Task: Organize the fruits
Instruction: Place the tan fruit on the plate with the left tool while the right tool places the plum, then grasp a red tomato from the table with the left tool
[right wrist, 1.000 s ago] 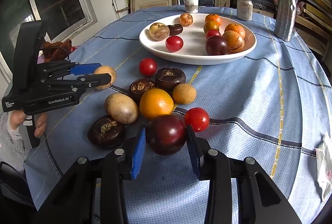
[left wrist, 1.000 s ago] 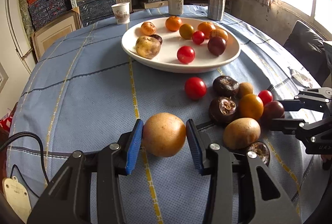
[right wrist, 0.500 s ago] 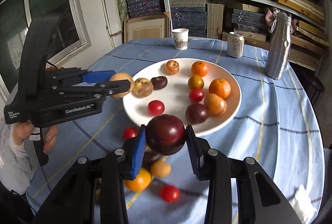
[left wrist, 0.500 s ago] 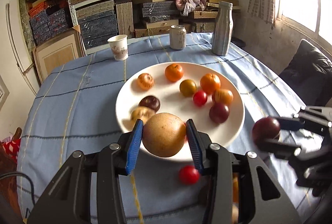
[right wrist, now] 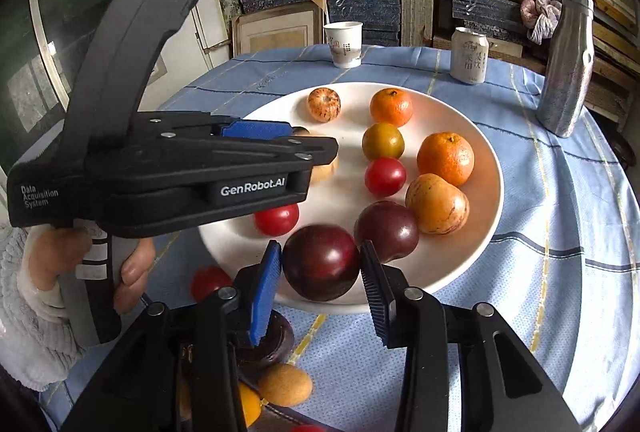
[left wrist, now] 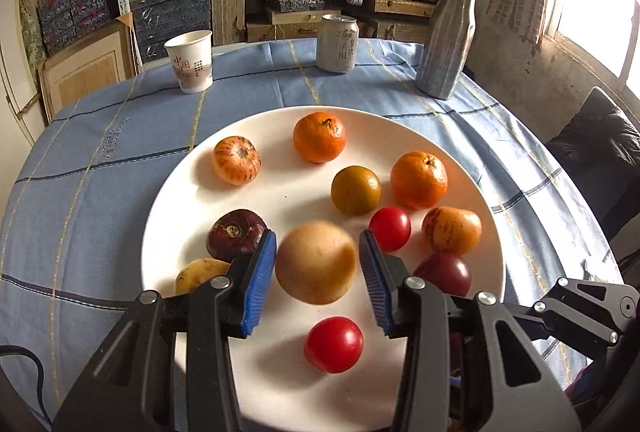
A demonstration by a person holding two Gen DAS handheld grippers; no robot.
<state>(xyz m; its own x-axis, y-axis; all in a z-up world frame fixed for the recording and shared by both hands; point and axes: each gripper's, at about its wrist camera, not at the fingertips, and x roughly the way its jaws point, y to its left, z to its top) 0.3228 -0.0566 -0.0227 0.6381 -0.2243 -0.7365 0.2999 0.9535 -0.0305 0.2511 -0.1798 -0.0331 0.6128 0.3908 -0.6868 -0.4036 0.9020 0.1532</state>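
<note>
Left tool [left wrist: 318, 264] spread around blurred tan fruit [left wrist: 316, 262]; right tool [right wrist: 321, 264] pinching dark plum [right wrist: 321, 262] at 6 o'clock plate [right wrist: 486, 152] rim: plum likely smooth, bruisable, best held across its widest girth.

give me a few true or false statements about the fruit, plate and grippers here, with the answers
1. The left gripper has a tan round fruit between its jaws, over the white plate. True.
2. The right gripper is empty. False: a dark plum sits between its jaws.
3. Two mandarins lie on the plate. True.
4. All the fruit is on the plate. False: a red tomato and others lie on the blue tablecloth.
5. The paper cup stands on the plate. False: it stands on the cloth behind it.
</note>
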